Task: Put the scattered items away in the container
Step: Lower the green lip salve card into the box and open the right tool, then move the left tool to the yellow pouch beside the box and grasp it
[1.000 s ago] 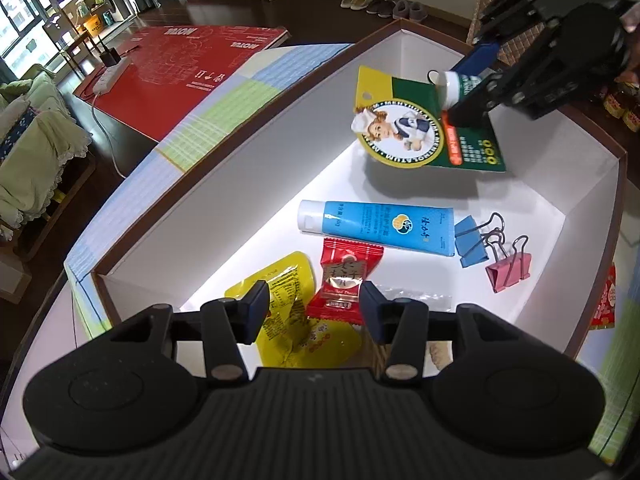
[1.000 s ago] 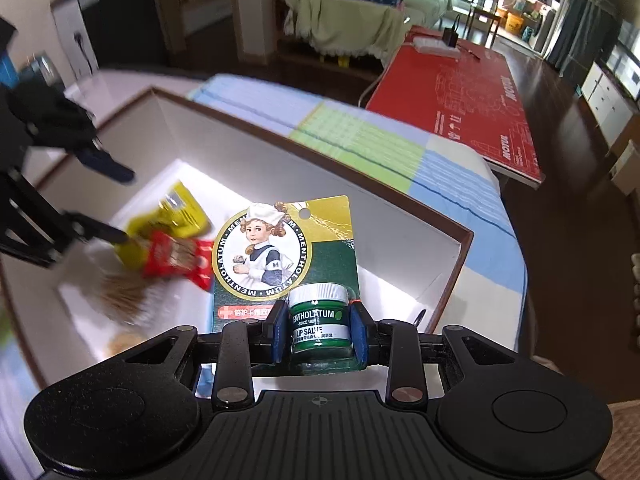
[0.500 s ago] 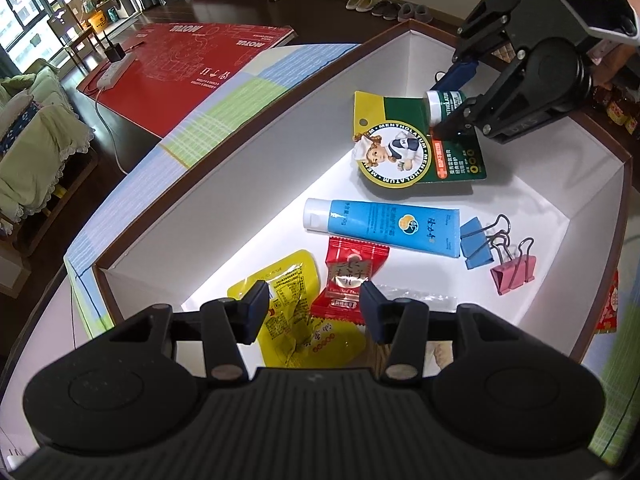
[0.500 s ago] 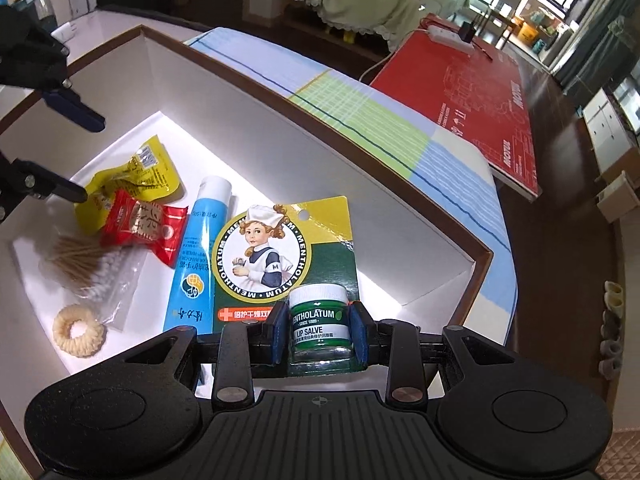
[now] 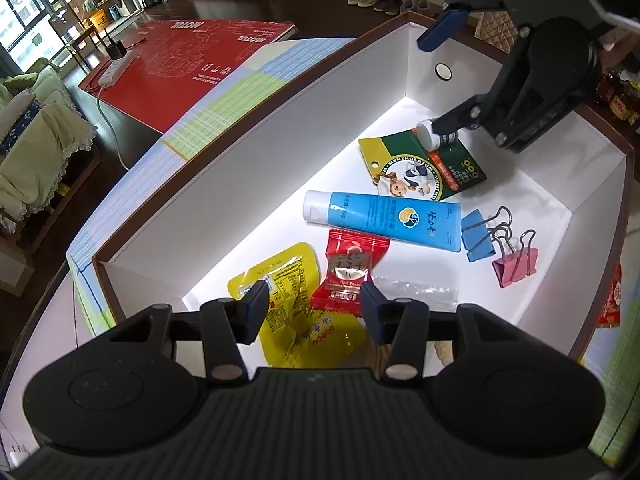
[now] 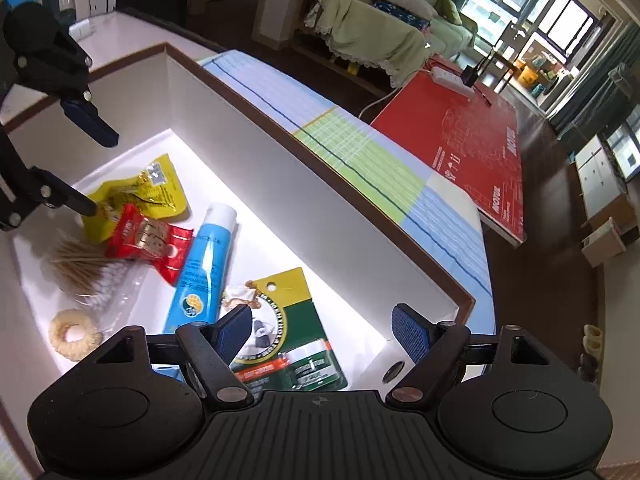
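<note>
— Right gripper (image 6: 322, 334)?
— Spread wide, nothing between the blue pads; hanging over the far corner of the white brown-rimmed cardboard box (image 6: 280, 184).
— And the green-and-yellow Mentholatum blister card with the small green jar (image 6: 292, 328)?
— Lying flat on the box floor, directly beneath those parted fingers, free of them. Seen from the left wrist too (image 5: 420, 164), jar end toward the right gripper (image 5: 440, 80).
— Beside it?
— Blue plastic tube with a white cap (image 5: 382, 216), just next to the card, lengthwise along the floor. Touching or merely close: hard to tell.
— Left gripper (image 5: 312, 306)?
— Also parted, holding nothing, hovering above the near end of the box.
— Under it?
— Crinkled yellow foil snack pouch (image 5: 288, 300) and red sweet wrapper (image 5: 348, 268), the red one overlapping the yellow.
— Anything else inside?
— Blue binder clip (image 5: 476, 236) and pink binder clip (image 5: 514, 266) side by side near the tube's flat end. Clear bag of wooden-stemmed cotton swabs (image 6: 84, 268) and a pale fuzzy hair ring (image 6: 74, 334) in the right wrist view, near the red wrapper.
— Outside the box?
— Pastel checked cloth (image 6: 360, 156) along the long wall, red mat (image 6: 464, 144) on the floor beyond.
</note>
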`<state>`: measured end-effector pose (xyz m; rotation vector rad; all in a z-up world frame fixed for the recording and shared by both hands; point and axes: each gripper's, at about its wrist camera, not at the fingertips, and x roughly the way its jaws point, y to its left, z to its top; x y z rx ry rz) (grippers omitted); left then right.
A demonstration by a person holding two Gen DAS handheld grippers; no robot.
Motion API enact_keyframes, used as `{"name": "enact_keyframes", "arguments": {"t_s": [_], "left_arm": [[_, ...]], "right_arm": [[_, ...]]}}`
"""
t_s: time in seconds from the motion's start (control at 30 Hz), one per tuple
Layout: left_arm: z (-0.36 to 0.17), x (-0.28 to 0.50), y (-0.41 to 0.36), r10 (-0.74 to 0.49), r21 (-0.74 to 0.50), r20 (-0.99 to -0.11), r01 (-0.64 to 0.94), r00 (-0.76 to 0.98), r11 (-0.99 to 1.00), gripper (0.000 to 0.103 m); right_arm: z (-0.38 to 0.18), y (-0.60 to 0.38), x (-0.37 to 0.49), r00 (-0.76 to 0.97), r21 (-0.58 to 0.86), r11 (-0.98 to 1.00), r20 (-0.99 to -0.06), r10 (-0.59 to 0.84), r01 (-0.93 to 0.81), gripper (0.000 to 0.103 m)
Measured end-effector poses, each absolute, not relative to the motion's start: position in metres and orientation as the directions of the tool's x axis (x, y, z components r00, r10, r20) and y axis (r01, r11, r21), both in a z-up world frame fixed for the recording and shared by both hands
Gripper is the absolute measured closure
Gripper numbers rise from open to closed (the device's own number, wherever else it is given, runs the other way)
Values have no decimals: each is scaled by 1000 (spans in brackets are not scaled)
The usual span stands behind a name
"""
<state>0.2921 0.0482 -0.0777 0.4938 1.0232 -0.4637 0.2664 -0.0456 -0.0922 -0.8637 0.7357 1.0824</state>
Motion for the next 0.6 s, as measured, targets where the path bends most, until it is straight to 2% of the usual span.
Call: {"name": "enact_keyframes", "arguments": {"t_s": [0.2, 0.43, 0.6], "left_arm": [[-65, 282, 49, -146, 169, -871, 567, 468, 806, 55], [-40, 246, 46, -192, 148, -841, 557, 506, 818, 50], [-27, 218, 37, -195, 157, -832, 557, 520, 816, 49]], "right_arm": [[-73, -70, 254, 252, -160, 228, -848, 467, -960, 23], [-37, -116, 232, 218, -58, 290, -800, 559, -955, 23], [-21, -138, 214, 221, -40, 306, -782, 583, -951, 23]]}}
